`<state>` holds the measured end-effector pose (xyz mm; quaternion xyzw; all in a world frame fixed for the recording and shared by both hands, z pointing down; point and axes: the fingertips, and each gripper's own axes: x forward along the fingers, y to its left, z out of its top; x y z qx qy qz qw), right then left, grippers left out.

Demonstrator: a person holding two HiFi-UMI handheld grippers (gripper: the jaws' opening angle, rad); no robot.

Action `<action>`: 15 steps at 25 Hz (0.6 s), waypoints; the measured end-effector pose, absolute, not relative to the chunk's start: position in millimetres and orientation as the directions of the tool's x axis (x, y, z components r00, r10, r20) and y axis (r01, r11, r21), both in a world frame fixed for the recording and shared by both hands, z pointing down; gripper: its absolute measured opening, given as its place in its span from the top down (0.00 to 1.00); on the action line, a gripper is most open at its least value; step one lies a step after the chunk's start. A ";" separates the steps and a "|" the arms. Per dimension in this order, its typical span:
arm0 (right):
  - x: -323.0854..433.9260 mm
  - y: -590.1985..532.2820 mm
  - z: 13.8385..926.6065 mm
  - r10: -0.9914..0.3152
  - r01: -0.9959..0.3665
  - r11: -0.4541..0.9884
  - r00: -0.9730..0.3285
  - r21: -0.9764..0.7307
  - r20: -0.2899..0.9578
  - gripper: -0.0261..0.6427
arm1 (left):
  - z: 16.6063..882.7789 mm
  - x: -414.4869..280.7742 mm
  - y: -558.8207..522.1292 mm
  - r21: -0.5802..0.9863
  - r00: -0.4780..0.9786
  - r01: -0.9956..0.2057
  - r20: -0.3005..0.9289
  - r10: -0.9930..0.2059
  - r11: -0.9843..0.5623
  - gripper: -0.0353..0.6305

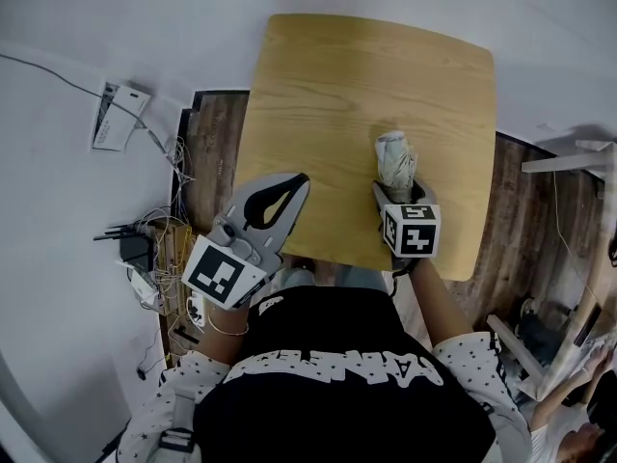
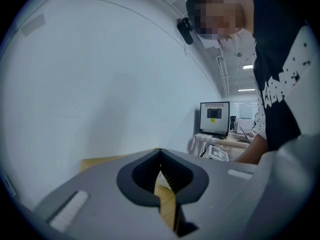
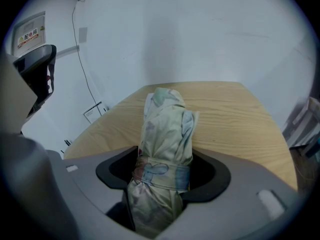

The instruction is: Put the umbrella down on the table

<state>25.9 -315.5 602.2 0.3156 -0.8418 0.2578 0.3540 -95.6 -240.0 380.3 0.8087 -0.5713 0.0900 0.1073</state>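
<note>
In the head view my right gripper [image 1: 396,193] is clamped on the folded umbrella [image 1: 395,158], which sticks out forward over the table [image 1: 328,85], near the tabletop's near edge and toward its right side. I cannot tell whether the umbrella touches the wood. My left gripper [image 1: 301,179] hangs at the tabletop's near left corner, well apart from the umbrella.

In the left gripper view the left gripper [image 2: 160,152] has its jaws closed tip to tip with nothing between them. A strip of the table [image 2: 99,162] shows beyond, and a monitor [image 2: 214,118] stands far behind.

In the right gripper view the right gripper [image 3: 165,160] grips the pale umbrella [image 3: 165,129] at its wrap strap, and the table [image 3: 235,114] lies beneath.
</note>
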 end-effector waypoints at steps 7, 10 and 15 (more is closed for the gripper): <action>19.4 -314.4 604.8 -0.321 -0.696 0.683 -0.560 -0.223 0.764 0.49 | 380.8 -93.5 -242.4 0.075 0.341 -0.940 0.266 -0.902 -0.334 0.96; 18.2 -314.6 604.3 -0.320 -0.694 0.683 -0.562 -0.225 0.762 0.48 | 375.8 -93.3 -245.3 0.072 0.342 -0.940 0.239 -0.909 -0.334 0.96; 16.7 -315.2 600.8 -0.325 -0.689 0.691 -0.565 -0.217 0.759 0.47 | 375.1 -93.3 -244.7 0.071 0.340 -0.940 0.246 -0.908 -0.333 0.96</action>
